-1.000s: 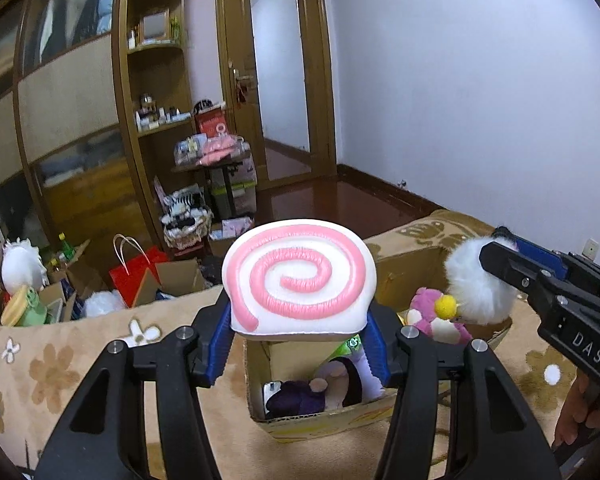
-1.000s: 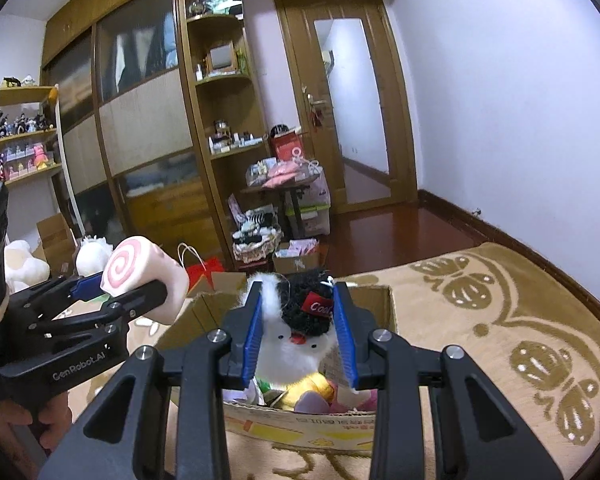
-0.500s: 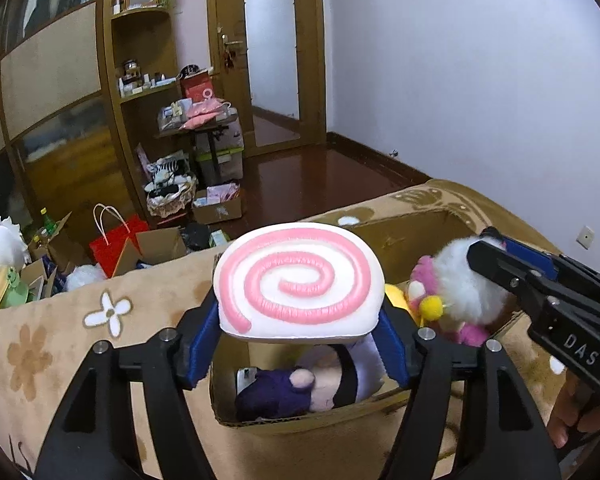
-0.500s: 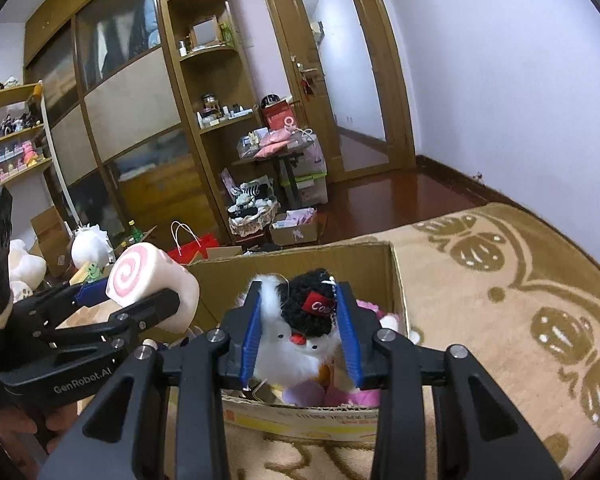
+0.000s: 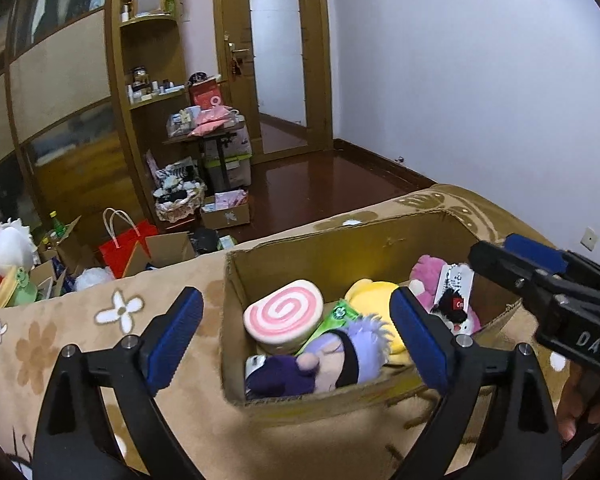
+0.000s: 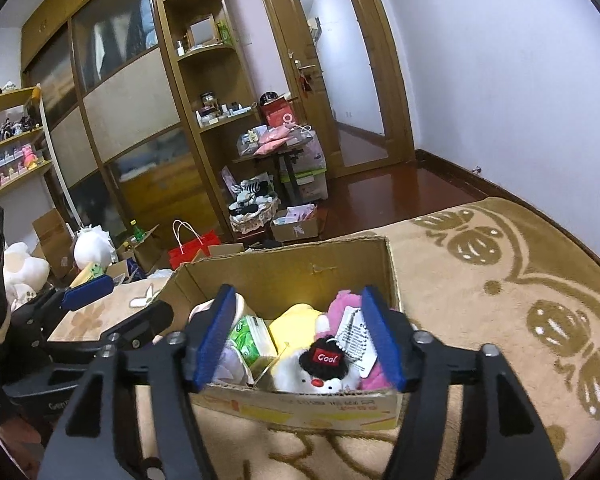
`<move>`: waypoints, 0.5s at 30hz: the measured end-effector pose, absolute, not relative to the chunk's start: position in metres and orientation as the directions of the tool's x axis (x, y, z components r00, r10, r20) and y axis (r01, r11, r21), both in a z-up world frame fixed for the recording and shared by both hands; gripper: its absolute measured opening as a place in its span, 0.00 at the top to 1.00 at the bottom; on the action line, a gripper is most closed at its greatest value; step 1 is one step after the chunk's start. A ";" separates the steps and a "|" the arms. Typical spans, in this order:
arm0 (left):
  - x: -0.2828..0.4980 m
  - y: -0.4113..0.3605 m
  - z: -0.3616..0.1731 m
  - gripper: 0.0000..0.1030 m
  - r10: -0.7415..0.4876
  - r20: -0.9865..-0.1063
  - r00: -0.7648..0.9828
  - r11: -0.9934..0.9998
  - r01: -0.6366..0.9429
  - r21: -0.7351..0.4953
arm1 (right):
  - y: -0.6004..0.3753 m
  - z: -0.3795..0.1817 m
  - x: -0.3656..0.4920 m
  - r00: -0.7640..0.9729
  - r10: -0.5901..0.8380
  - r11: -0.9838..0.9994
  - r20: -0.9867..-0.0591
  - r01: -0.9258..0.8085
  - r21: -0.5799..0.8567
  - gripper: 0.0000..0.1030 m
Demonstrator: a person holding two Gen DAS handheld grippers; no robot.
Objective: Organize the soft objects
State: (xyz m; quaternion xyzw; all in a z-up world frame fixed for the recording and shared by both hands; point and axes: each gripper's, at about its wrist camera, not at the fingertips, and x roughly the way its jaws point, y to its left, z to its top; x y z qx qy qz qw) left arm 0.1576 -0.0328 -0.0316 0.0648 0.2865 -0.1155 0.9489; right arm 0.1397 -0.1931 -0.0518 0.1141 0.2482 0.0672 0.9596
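A cardboard box point(image 5: 340, 242) stands on the patterned blanket and holds several soft toys. The pink swirl cushion point(image 5: 283, 315) lies in its left part, beside a purple-haired doll point(image 5: 340, 354), a yellow plush point(image 5: 370, 292) and a pink plush point(image 5: 430, 276). My left gripper point(image 5: 296, 336) is open and empty just above the box. In the right wrist view the white plush with the black "Cool" hat point(image 6: 320, 372) lies in the box point(image 6: 288, 268). My right gripper point(image 6: 298, 340) is open and empty above it.
The box sits on a beige blanket point(image 6: 500, 280) with brown motifs. Beyond its edge the floor holds a red paper bag point(image 5: 130, 244), open cartons, a basket point(image 5: 178, 200) and a cluttered table. Wooden wardrobes and shelves line the left; a door stands at the back.
Both grippers have opened. The swirl cushion dropped from my left gripper into the box, and the white plush dropped from my right gripper into the box.
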 end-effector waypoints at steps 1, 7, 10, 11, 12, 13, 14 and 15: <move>0.154 -0.030 -0.029 0.09 -0.166 -0.550 0.819 0.969 0.238 0.061 | -0.194 -0.049 0.137 0.870 0.186 0.963 -0.456 -0.070 0.259 0.24; 0.134 -0.019 -0.012 0.08 -0.127 -0.527 0.840 0.978 0.194 0.073 | -0.197 -0.031 0.120 0.883 0.171 0.966 -0.438 -0.063 0.250 0.01; 0.119 -0.014 -0.002 0.02 -0.113 -0.511 0.852 0.982 0.173 0.072 | -0.198 -0.022 0.108 0.891 0.153 0.970 -0.427 -0.052 0.239 0.00; 0.114 -0.013 0.001 0.01 -0.111 -0.506 0.855 0.983 0.171 0.073 | -0.198 -0.019 0.103 0.893 0.147 0.971 -0.426 -0.047 0.236 0.00; 0.109 -0.012 0.005 0.01 -0.107 -0.500 0.859 0.983 0.166 0.075 | -0.199 -0.017 0.099 0.893 0.143 0.971 -0.427 -0.043 0.235 0.00; 0.103 -0.011 0.009 0.01 -0.103 -0.494 0.863 0.984 0.162 0.077 | -0.200 -0.014 0.095 0.893 0.140 0.971 -0.428 -0.040 0.234 0.00; 0.097 -0.009 0.013 0.01 -0.101 -0.488 0.867 0.985 0.157 0.075 | -0.200 -0.011 0.090 0.894 0.138 0.971 -0.427 -0.038 0.235 0.00; 0.093 -0.008 0.015 0.01 -0.101 -0.484 0.869 0.985 0.154 0.072 | -0.201 -0.009 0.086 0.895 0.139 0.972 -0.425 -0.040 0.233 0.00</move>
